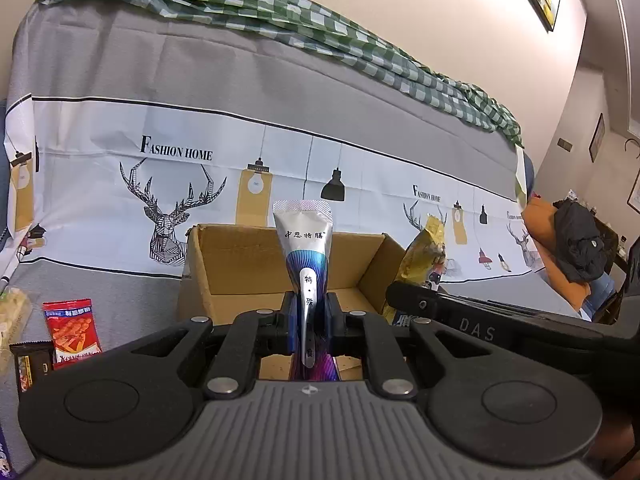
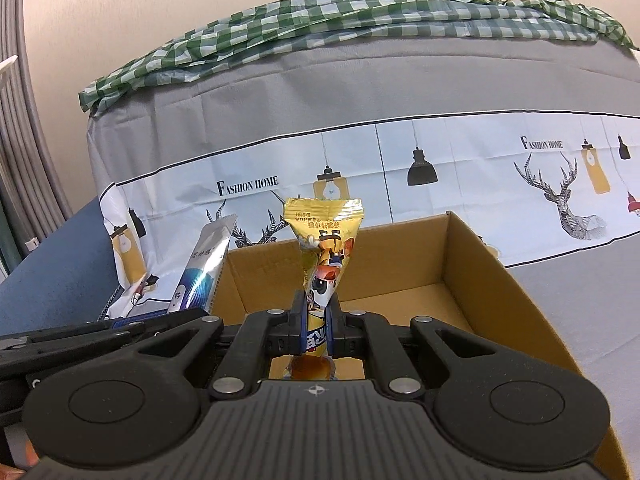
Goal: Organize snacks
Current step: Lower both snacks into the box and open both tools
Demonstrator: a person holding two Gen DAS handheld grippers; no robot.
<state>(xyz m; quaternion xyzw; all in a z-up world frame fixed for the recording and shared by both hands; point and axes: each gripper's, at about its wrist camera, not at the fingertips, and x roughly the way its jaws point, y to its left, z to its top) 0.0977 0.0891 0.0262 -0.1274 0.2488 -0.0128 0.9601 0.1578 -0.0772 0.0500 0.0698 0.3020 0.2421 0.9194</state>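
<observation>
My left gripper [image 1: 310, 312] is shut on a silver and blue snack pouch [image 1: 305, 240] and holds it upright over the near edge of an open cardboard box [image 1: 240, 256]. My right gripper [image 2: 316, 320] is shut on a yellow snack packet [image 2: 326, 236] and holds it upright over the same box [image 2: 472, 264]. In the left wrist view the yellow packet [image 1: 424, 256] and the right gripper's body show at the right. In the right wrist view the silver pouch [image 2: 204, 264] shows at the left.
A red snack packet [image 1: 72, 330], a dark brown bar [image 1: 32, 364] and a pale packet [image 1: 12, 316] lie on the grey cloth left of the box. A sofa back under a deer-print cover [image 1: 168, 200] rises behind the box, with a green checked cloth [image 1: 240, 4] on top.
</observation>
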